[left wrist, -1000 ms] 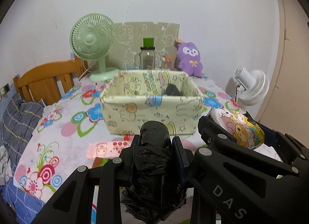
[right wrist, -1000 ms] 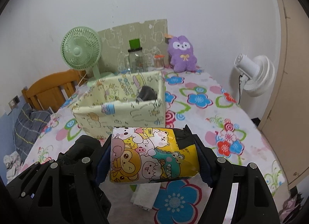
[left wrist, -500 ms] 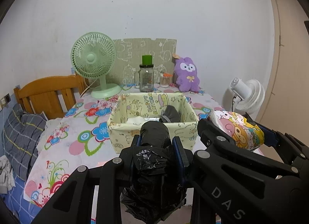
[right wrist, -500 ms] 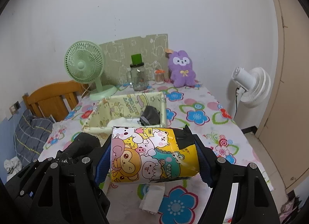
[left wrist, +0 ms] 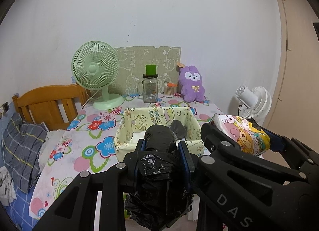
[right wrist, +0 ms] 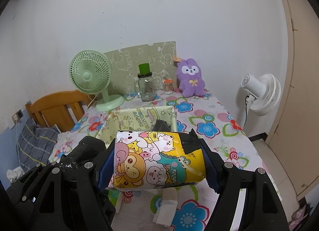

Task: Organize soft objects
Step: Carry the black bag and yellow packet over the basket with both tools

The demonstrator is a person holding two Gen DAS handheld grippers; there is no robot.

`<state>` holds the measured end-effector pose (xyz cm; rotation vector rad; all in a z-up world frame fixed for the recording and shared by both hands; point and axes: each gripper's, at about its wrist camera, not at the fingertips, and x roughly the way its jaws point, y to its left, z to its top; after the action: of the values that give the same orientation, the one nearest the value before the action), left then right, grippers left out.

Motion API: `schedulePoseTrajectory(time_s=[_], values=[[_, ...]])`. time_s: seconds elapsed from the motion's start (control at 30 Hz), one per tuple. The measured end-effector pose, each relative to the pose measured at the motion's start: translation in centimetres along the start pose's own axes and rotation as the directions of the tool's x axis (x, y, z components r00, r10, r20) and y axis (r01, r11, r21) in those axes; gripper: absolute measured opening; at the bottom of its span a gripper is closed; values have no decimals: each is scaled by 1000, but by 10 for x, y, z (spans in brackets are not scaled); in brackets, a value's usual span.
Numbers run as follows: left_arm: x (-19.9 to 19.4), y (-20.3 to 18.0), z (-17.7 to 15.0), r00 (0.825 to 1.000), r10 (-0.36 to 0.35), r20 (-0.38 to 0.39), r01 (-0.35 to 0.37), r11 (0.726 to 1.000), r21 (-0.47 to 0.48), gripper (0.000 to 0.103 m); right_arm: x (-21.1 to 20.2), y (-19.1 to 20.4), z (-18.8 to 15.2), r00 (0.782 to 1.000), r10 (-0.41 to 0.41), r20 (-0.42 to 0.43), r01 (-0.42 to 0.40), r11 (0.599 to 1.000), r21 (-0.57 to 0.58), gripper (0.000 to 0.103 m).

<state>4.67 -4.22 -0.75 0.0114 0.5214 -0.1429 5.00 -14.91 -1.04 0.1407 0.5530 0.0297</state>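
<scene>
A plain white wall backs a table spread with a flowered cloth [right wrist: 209,129], a wooden bed frame to one side. The left gripper [left wrist: 161,155] is clamped on a roll of black plastic bags [left wrist: 159,163], crinkled and glossy, its loose end bunching below the pads. Close at its right, the right gripper [right wrist: 157,163] squeezes a cartoon-printed tissue pack [right wrist: 157,161] across its width; the soft yellow wrapper, busy with animal faces, bulges a little between the blue pads. Both loads are carried above the table, just short of the pale yellow fabric basket [left wrist: 127,131] that stands in the middle of the cloth. The basket already contains a dark grey soft item [left wrist: 178,128] and something white beside it, so the sorting looks partly done, with these two pieces yet to go in. A folded white tissue [right wrist: 166,209] lies on the cloth below the pack and may need collecting too. Farther back stand a green fan [left wrist: 95,71], a glass jar [left wrist: 150,89] and a purple plush rabbit [left wrist: 191,83]; whether the plush belongs in the basket cannot be told.
</scene>
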Motion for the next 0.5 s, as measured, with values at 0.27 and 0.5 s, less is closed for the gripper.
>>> schedulePoseTrajectory(time_s=[0.27, 0.5], values=[[10, 6, 16, 1000, -9, 6, 9, 1000, -11, 33, 12, 6, 14, 1000, 30, 9, -30, 1000, 2, 78], [25, 12, 27, 1000, 2, 5, -2, 1000, -16, 33, 31, 10, 28, 999, 39, 7, -39, 999, -1, 78]])
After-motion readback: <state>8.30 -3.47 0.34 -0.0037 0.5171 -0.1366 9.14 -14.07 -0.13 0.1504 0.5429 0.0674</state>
